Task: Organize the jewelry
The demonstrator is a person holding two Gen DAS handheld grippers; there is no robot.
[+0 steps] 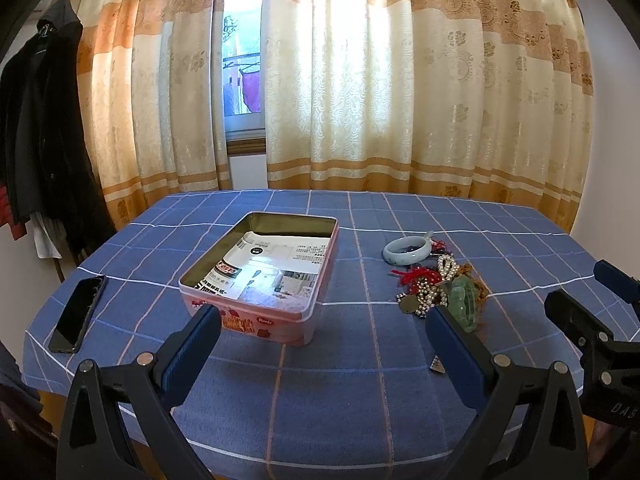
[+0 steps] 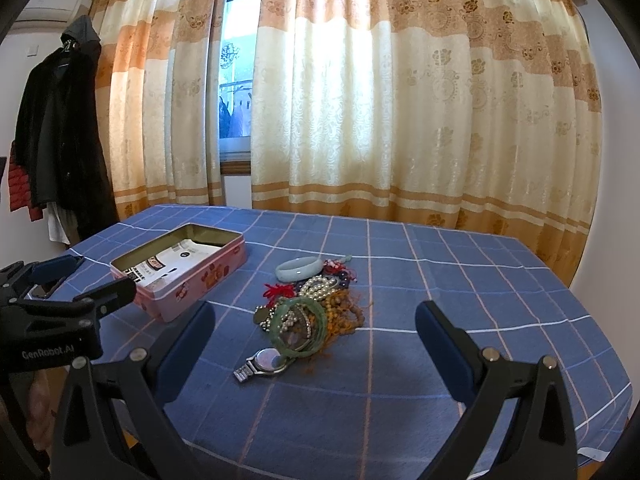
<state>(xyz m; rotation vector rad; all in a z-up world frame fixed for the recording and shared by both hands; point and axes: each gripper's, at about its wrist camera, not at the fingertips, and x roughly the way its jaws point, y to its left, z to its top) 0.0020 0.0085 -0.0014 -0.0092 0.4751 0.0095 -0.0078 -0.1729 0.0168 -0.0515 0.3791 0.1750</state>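
I have both tools up over the near edge of the bench [image 2: 400, 400], covered in a blue checked cloth, nothing gripped: the left tool [image 1: 324, 320] is spread wide and empty, and the right tool [image 2: 314, 318] is spread wide and empty too. The jewelry is one tangled heap [image 2: 316, 304] mid-bench: a pale jade bangle [image 2: 298, 268] at the far side, white pearl strands [image 2: 316, 284], red knotted cord [image 2: 278, 291], orange-brown bead strings [image 2: 344, 312], a green ring-shaped bangle [image 2: 298, 328] on top, and a silver metal-band wristwatch [image 2: 264, 362] lying just in front, touching the heap's near edge. The open pink rectangular tin [image 1: 264, 276], lined with printed paper, sits left of the heap, apart from it. Main risk as I see it: strands are interlaced, so closing on one piece probably drags neighbours along and scatters or drops them short of the tin. The bangles look hard and slick, likely to squirt out of a pinch or roll toward the bench edge. Beads on string could snap if pulled against a snag. The tools sit near each other, so reaching together risks a collision. A black smartphone [image 1: 78, 314] lies at the left edge of the bench, easy to knock off with a left swing.
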